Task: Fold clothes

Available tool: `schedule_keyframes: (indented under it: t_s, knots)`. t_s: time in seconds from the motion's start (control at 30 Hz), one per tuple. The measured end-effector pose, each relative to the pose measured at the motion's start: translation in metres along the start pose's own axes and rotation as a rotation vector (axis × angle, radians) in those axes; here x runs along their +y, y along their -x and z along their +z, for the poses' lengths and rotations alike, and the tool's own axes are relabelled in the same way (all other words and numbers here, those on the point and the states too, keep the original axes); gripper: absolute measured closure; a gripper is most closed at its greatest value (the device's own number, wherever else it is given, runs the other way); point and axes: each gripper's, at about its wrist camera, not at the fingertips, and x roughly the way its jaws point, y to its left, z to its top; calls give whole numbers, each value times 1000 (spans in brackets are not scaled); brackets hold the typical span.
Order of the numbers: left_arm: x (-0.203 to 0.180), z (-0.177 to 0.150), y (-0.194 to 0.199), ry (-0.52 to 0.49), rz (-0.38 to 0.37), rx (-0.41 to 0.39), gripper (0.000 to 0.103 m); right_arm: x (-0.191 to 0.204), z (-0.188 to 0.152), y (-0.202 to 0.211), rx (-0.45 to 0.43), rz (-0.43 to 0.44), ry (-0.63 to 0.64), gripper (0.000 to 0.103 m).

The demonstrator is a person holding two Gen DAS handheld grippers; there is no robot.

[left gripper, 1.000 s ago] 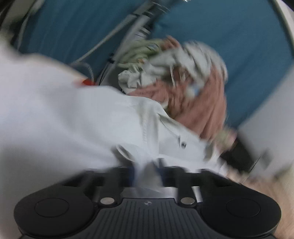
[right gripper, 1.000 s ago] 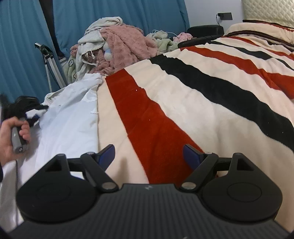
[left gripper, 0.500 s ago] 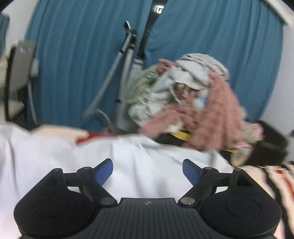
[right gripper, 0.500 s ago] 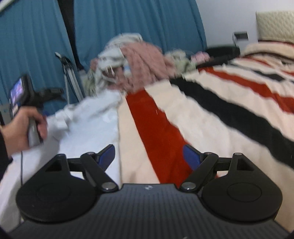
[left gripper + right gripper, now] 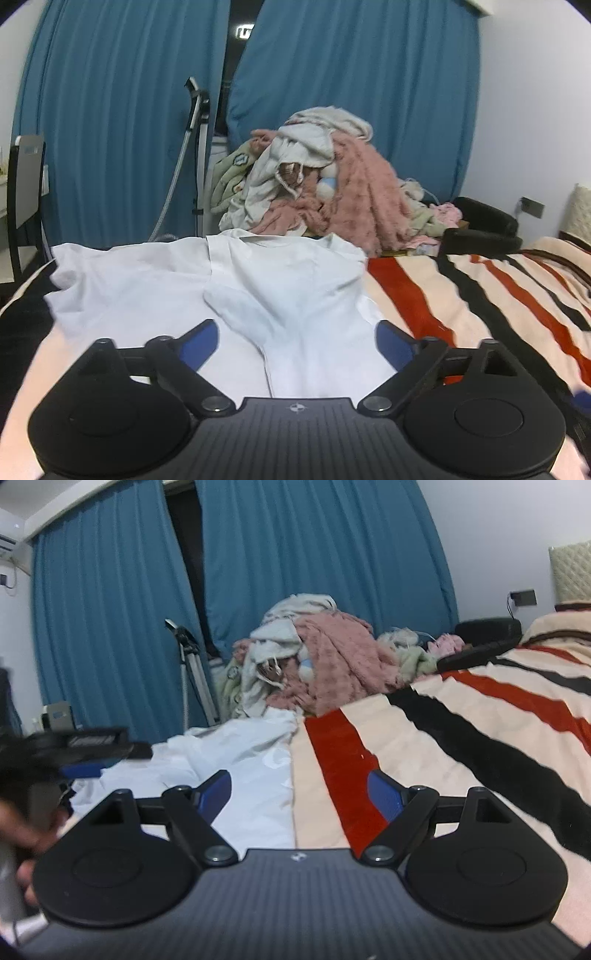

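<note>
Moved: my left tool [image 5: 297,345] has let go of the white shirt [image 5: 236,288], jaws just opened, nothing between them.
Shirt: spread ahead on the bed [image 5: 480,295].
Right tool [image 5: 299,794]: jaws apart, empty as before.

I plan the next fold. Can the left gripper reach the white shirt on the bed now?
Probably yes. The left gripper is open and empty, the white shirt lies flat just ahead of its fingers, and nothing stands between.

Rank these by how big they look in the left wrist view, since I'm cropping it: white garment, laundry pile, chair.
1. white garment, though nearness to the camera inflates it
2. laundry pile
3. chair, cut off at the edge
</note>
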Motion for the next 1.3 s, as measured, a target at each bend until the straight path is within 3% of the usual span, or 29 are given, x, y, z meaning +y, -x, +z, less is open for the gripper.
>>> schedule_keyframes:
  t_s: [0.17,0.3,0.4,0.67,0.97,1.2,1.3]
  knots:
    - [-14,-19,55,-48,8,30,1,4,5,8,11,31,2,21]
    - [-18,-30,93,-62,36,-3,0,9,7,14,37,53,5,21]
    - [-20,-40,112,-54,74,1,0,16,8,23,29,66,32,21]
    - [-18,-57,152,-20,50,-32,0,33,4,41,19,106,91,21]
    - [2,-52,154,94,37,-11,0,32,2,37,39,84,81,21]
    - [24,-43,160,134,9,23,0,30,-1,35,53,61,83,21]
    - [27,-40,160,98,20,22,0,31,-4,29,74,56,89,21]
